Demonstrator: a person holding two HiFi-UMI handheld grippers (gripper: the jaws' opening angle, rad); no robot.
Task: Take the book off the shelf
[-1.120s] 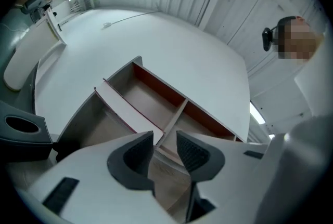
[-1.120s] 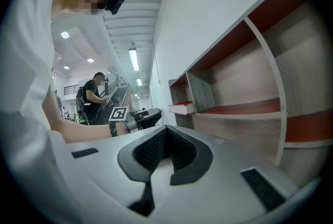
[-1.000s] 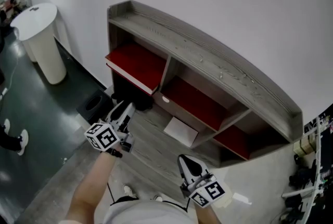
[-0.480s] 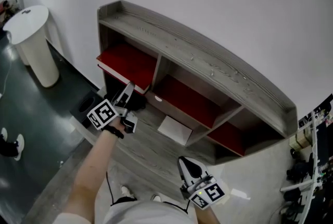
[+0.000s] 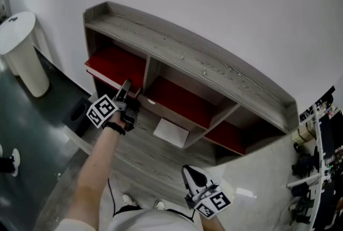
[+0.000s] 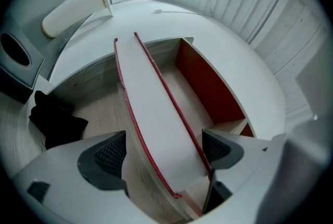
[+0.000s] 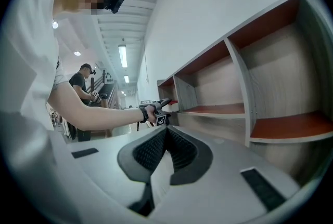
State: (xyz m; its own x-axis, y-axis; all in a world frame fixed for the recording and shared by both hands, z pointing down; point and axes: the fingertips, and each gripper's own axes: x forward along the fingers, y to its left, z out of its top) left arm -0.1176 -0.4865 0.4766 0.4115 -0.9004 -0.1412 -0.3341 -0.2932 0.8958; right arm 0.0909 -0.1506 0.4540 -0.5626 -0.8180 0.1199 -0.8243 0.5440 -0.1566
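The book (image 5: 115,61) lies flat in the left compartment of the shelf (image 5: 214,72), its edge jutting out; we judge it stiff and fairly heavy, best pinched across both covers; our left tool (image 5: 126,85) is opening around it, pads not pressing; our right tool (image 5: 192,173) hangs closed, empty.

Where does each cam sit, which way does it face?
Head view: head-mounted, steeply down at shelf; left forearm, left hand-held gripper, right hand-held gripper show.
Left gripper view: on left hand-held gripper, along its opening jaws; red-covered book between them.
Right gripper view: on right hand-held gripper, jaws together, toward shelf; left arm shows.
Shared: head and left gripper views both show the red-covered book.
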